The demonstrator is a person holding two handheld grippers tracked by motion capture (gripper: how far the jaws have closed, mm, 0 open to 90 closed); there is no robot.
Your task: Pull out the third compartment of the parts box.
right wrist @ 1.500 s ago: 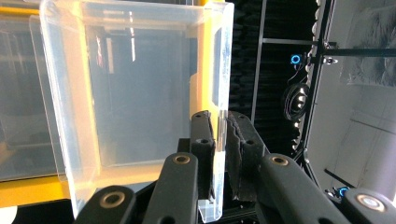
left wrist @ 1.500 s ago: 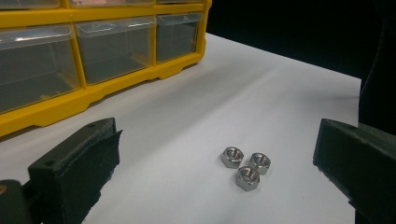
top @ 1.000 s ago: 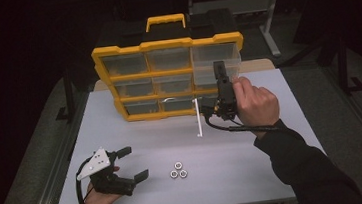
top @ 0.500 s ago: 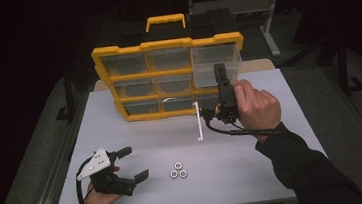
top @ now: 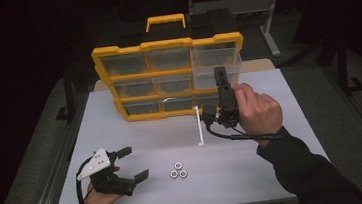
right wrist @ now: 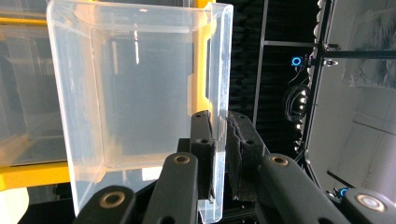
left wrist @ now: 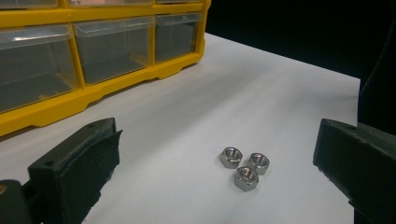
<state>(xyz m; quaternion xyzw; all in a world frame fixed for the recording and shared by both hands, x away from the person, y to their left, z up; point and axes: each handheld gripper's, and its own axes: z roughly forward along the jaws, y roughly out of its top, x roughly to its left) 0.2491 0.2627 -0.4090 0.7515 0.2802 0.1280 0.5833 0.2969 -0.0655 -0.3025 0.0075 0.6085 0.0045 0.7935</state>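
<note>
A clear plastic drawer [right wrist: 140, 93] is out of the yellow organizer [top: 166, 45] and held up in front of its lower right corner. My right gripper [right wrist: 220, 140] is shut on one thin wall of that drawer. From above, the drawer shows as a pale edge [top: 199, 128] just left of the right gripper [top: 207, 112]. Three steel nuts [top: 178, 170] lie together on the white table near the front. My left gripper [top: 133, 163] rests at the front left, open, with the nuts [left wrist: 245, 165] ahead of its spread jaws and nothing between them.
The organizer [left wrist: 93, 93] stands upright at the back of the white table [top: 283, 137], with clear drawers in three rows and a yellow carry handle [top: 165, 19] on top. The room around the table is dark. A cable loops from the right gripper.
The right hand has drawn the clear drawer slightly toward the near side, so more of its pale edge shows. The left gripper and the nuts have not moved.
</note>
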